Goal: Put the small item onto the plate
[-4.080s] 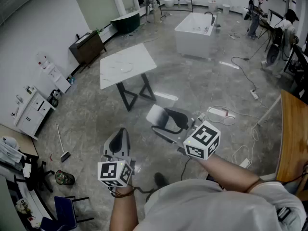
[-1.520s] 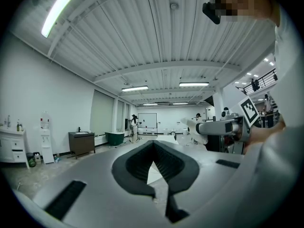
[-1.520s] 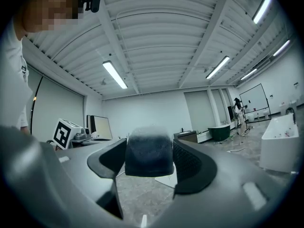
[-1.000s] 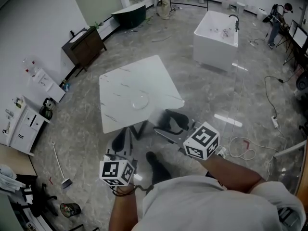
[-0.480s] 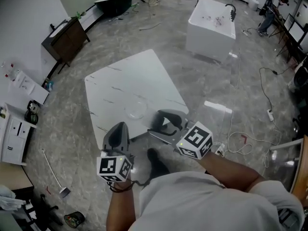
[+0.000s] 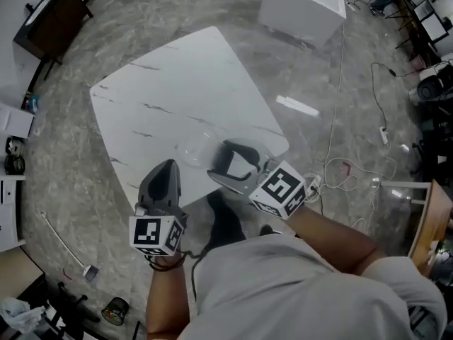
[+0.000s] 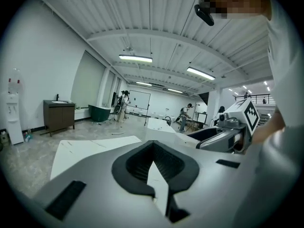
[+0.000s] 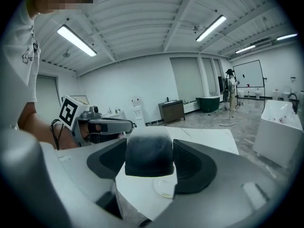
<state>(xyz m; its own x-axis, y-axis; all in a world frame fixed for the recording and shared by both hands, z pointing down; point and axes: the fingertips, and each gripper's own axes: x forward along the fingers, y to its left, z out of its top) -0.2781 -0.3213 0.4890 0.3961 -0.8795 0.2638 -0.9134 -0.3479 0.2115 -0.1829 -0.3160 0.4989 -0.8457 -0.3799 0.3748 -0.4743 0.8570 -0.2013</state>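
A clear glass plate [image 6: 197, 146] lies near the front edge of the white marble table [image 6: 163, 83]. My right gripper [image 6: 228, 160] hovers just right of the plate, shut on a small dark rounded item [image 8: 148, 155]. In the right gripper view the plate [image 8: 164, 187] shows just under the item, with the table [image 8: 209, 139] beyond. My left gripper [image 6: 166, 167] is held at the table's near edge, left of the plate, shut with nothing in it. In the left gripper view its jaws [image 7: 153, 161] meet over the tabletop [image 7: 90, 148], and the right gripper [image 7: 223, 133] shows at the right.
A white bathtub [image 6: 304, 6] stands beyond the table. Cables [image 6: 343, 168] and a white strip [image 6: 297, 106] lie on the grey floor to the right. A dark cabinet [image 6: 49, 16] is at the far left, a broom [image 6: 64, 250] at the lower left.
The person has walked up to the table, which now fills the middle of the head view. Both grippers now reach its near edge, the right one beside the plate.
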